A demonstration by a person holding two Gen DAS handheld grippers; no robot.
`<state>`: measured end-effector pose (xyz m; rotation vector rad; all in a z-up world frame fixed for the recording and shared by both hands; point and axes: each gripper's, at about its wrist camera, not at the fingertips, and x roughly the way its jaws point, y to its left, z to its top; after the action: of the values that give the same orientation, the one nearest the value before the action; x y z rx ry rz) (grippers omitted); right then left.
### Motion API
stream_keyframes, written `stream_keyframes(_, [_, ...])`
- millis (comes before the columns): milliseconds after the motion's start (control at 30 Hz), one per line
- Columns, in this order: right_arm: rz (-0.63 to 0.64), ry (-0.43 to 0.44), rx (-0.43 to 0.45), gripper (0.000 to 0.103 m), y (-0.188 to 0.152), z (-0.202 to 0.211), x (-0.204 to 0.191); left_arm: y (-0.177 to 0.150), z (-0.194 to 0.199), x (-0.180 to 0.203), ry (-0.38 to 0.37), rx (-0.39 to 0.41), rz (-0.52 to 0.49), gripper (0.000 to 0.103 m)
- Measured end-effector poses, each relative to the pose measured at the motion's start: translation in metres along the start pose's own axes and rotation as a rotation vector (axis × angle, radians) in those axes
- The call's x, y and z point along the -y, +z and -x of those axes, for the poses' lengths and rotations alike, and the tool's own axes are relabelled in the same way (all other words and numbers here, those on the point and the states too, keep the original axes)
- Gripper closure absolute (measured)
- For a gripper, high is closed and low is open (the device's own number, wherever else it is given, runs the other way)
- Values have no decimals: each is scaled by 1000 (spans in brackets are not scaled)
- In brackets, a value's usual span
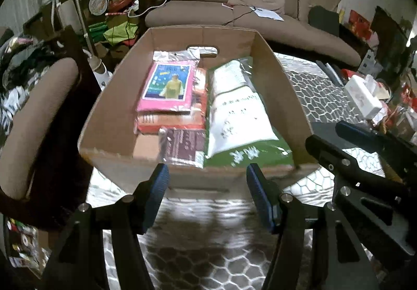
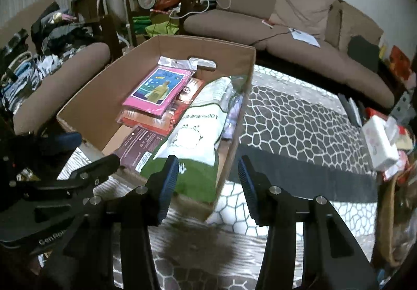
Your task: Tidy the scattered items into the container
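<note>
An open cardboard box (image 1: 117, 97) (image 2: 104, 97) stands on the patterned cloth. Inside lie a pink raincoat packet (image 1: 169, 84) (image 2: 156, 92) on orange-red packs (image 1: 169, 123), a maroon packet (image 1: 182, 146) (image 2: 140, 144) and a white-and-green bag (image 1: 239, 118) (image 2: 192, 133). My left gripper (image 1: 208, 185) hovers open just in front of the box's near wall, with nothing between its blue pads. My right gripper (image 2: 208, 180) is open and bare at the box's near right corner. Each gripper shows in the other's view: the right gripper (image 1: 323, 133) beside the box, the left gripper (image 2: 91, 149) at the left.
A brown sofa (image 1: 260, 19) (image 2: 286, 37) runs behind the table, with cables and paper on it. An armchair arm (image 1: 31, 120) is close on the left. A white tissue box (image 1: 362, 97) (image 2: 380, 141) and clutter sit at the right, with a wicker basket (image 2: 391, 224) near the edge.
</note>
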<state>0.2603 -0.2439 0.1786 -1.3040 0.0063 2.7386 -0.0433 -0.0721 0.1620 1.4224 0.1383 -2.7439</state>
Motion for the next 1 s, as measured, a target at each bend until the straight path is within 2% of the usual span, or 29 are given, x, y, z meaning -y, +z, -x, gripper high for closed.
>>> stream_keyframes(100, [-17, 3, 7, 56, -13, 10, 4, -11, 4, 7, 0, 8, 5, 38])
stream_keyframes(200, [-39, -2, 11, 50, -29, 20, 13, -22, 10, 15, 17, 39, -6, 31])
stream_keyframes(367, [-97, 4, 22, 36, -52, 34, 30, -38, 18, 25, 5, 72, 9, 20])
stream_keyframes(533, [-109, -8, 24, 30, -76, 43, 41, -53, 24, 37, 31, 104, -10, 17])
stream_keyframes(567, [-112, -12, 21, 20, -80, 43, 43, -57, 25, 41, 43, 115, -17, 16])
stream_keyframes(633, [-124, -19, 28, 13, -89, 45, 48, -64, 24, 45, 53, 127, -26, 15])
stream_keyframes(900, [-176, -39, 9, 12, -127, 37, 64, -97, 2, 60, 46, 125, -2, 15])
stream_keyframes(1000, [-199, -55, 30, 12, -139, 37, 71, -104, -10, 65, 60, 130, -6, 15])
